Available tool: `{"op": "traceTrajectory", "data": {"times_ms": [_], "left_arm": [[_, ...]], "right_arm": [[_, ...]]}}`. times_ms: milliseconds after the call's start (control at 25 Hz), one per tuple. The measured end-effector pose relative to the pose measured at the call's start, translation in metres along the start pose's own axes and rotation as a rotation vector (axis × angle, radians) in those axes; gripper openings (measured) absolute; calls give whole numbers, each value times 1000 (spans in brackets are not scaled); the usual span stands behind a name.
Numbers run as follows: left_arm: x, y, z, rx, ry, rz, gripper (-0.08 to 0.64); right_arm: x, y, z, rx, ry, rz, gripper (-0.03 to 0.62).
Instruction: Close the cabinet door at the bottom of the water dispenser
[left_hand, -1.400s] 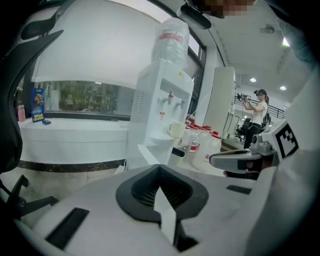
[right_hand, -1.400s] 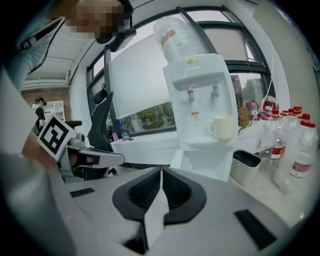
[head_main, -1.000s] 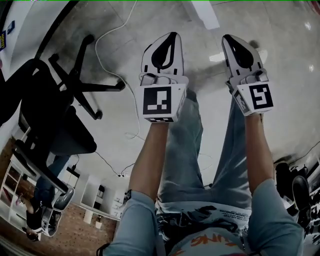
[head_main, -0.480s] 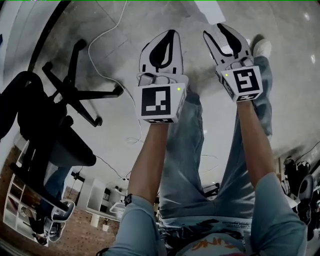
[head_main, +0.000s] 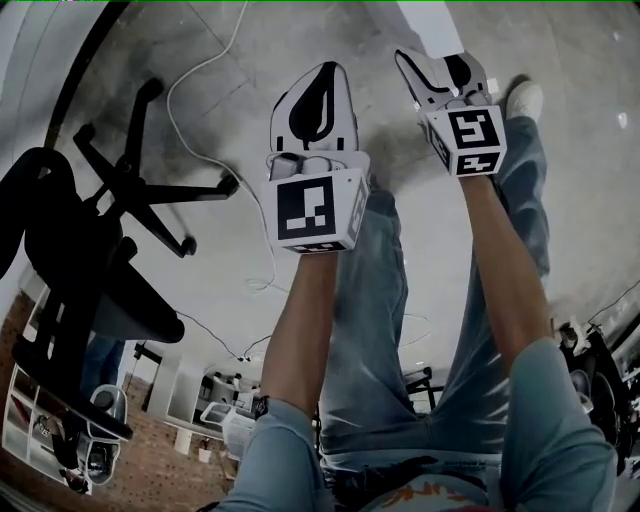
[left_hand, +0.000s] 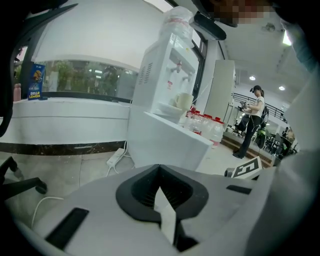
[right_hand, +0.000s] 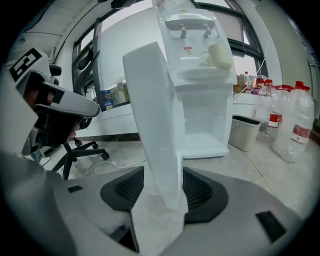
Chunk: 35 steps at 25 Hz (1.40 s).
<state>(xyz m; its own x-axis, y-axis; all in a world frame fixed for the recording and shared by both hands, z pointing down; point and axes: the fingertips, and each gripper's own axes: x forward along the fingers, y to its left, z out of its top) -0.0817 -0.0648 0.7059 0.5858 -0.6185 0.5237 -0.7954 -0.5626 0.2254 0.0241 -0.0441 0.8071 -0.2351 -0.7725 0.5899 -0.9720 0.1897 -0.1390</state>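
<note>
Right gripper view: R tongs (right_hand: 164, 196) are opening now, w/ the free edge of the cabinet door (right_hand: 152, 125) standing upright btwn the two pads. There is a gap on either side, so it's no grip yet. A sec ago in head view those jaws were together; now they're spread wide. The hand has also shifted inward, toward the L one. My read: the approach is done and the door is lined up for a pinch or a push.

Door is swung well out from the water dispenser (right_hand: 200, 75). Its bottom compartment (right_hand: 207, 127) is open and looks empty. The task hasn't really started; the door is far from shut.

L tongs (left_hand: 160, 192) are fully closed w/ nothing in them. They hang beside the R ones and point at the dispenser from further left.

Pose: both forearms stretch straight out ahead, roughly parallel, w/ the tongs tipped fwd and down toward the floor (head_main: 230, 230). R sits a bit further out than L. Office chair (head_main: 100, 260) is off to the left, well apart. Bin (right_hand: 245, 132) and bottles (right_hand: 292, 127) are right of the dispenser, clear of the door's swing.
</note>
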Motion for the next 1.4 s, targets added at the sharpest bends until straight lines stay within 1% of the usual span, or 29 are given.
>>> {"op": "traceTrajectory", "data": {"times_ms": [160,320,400,480,600,760,920,1120,1400], "left_arm": [[8,-5,-2,2,-7,14,11],[14,-7,-5,4,-3,22,11],[13,-7,-5,-4,1,30,11],[12,-9,-4,-12,7,36,11],[12,-12,-2,-19,14,45,11],[15,-20,-1,-12,24,57,11],[18,-25,3,-16,33,69,11],[28,-40,5,-33,45,83,11],[50,-64,15,-42,49,92,11]], "right_arm": [[11,-2,-9,-28,18,17,232],[19,-4,-13,-21,29,5,230],[19,-6,-12,-17,38,-6,202],[19,-6,-11,-18,54,-7,201],[19,-7,-14,-25,83,3,199],[17,-11,-17,-11,99,18,199],[15,-20,-15,-24,109,33,199],[11,-37,-11,-49,131,57,199],[5,-76,-11,-72,159,64,198]]}}
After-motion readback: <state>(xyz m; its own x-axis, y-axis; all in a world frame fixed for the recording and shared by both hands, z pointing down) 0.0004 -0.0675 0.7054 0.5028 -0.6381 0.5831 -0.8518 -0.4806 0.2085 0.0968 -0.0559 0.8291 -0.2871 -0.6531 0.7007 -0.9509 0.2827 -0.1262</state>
